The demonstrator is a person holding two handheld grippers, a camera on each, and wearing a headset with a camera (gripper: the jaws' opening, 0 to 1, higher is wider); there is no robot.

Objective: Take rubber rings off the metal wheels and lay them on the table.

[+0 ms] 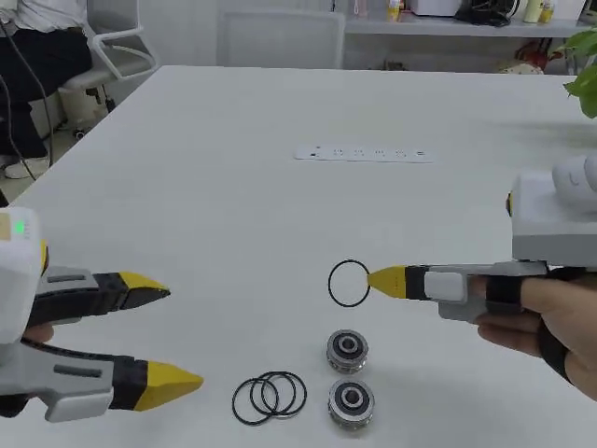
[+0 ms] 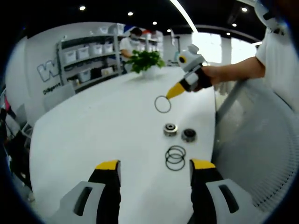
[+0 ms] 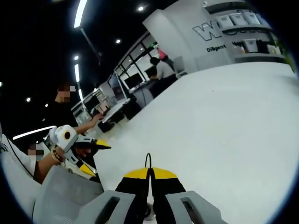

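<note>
My right gripper point(image 1: 373, 279) comes in from the right, shut on a thin black rubber ring point(image 1: 349, 283) that hangs upright above the white table point(image 1: 233, 187). The left gripper view has this ring point(image 2: 162, 104) at the yellow tips of the right gripper point(image 2: 174, 91). Two metal wheels point(image 1: 348, 347) point(image 1: 352, 401) lie flat just below it, one behind the other. Several loose black rings point(image 1: 270, 395) lie overlapped to their left. My left gripper point(image 1: 173, 336) stands open at the lower left, nothing between its fingers, apart from the rings point(image 2: 175, 157). In the right gripper view the ring point(image 3: 148, 161) is edge-on.
A white power strip point(image 1: 364, 154) lies across the middle of the table. Office chairs point(image 1: 121, 47) stand beyond the far edge. A green plant point(image 1: 583, 75) sits at the right edge. Shelves point(image 2: 88, 60) with bins stand in the background.
</note>
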